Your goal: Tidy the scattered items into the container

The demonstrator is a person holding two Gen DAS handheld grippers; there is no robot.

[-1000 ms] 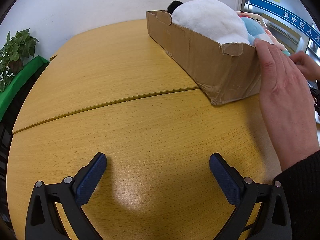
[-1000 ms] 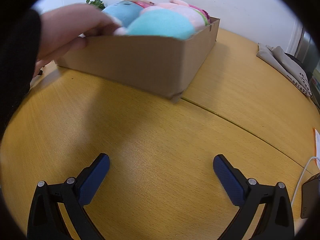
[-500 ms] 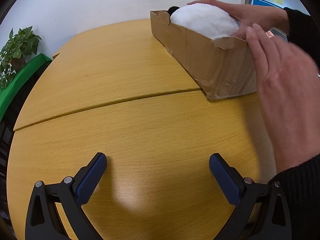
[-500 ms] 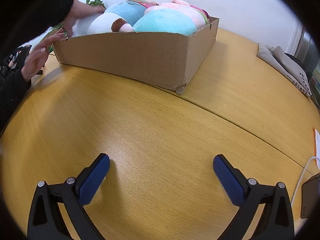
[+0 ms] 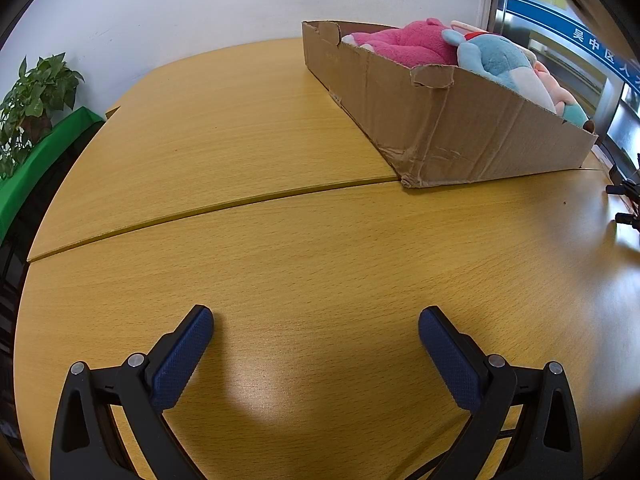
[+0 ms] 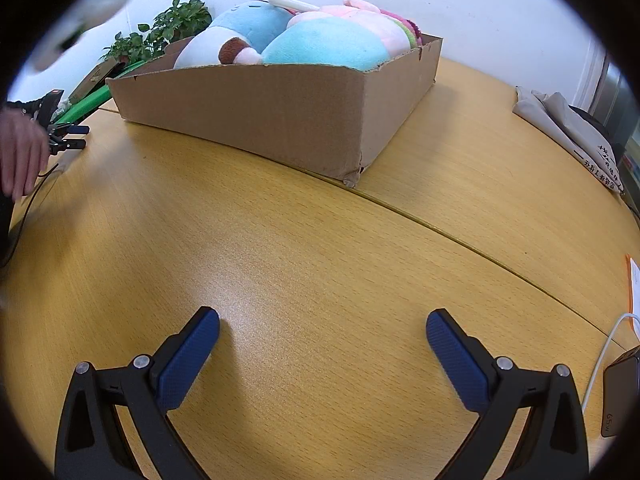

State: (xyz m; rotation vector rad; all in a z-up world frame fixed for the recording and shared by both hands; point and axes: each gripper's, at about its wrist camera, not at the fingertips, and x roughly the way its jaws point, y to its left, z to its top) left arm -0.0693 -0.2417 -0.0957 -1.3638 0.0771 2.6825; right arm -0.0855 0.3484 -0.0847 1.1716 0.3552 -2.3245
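Observation:
A brown cardboard box point(image 5: 460, 128) stands on the wooden table, far right of my left gripper point(image 5: 316, 328). It holds plush toys: a pink one point(image 5: 404, 44) and a blue and white one point(image 5: 500, 64). In the right wrist view the box point(image 6: 280, 116) is ahead and left, with a blue and white plush point(image 6: 240, 32), a turquoise one point(image 6: 332, 46) and a pale pink one point(image 6: 376, 20). My right gripper point(image 6: 322, 332) is open and empty. My left gripper is open and empty. Both rest low over bare table.
A potted plant point(image 5: 32, 100) on a green stand is at far left. A hand point(image 6: 20, 156) and the other gripper's blue tips point(image 6: 68, 136) show at the left edge. A grey cloth bag point(image 6: 568, 128), a white cable point(image 6: 604, 356) and a charger point(image 6: 620, 396) lie right.
The big white plush has been taken out of the box and both hands have drawn away from it. A blurred white shape passes at the top left of the right wrist view.

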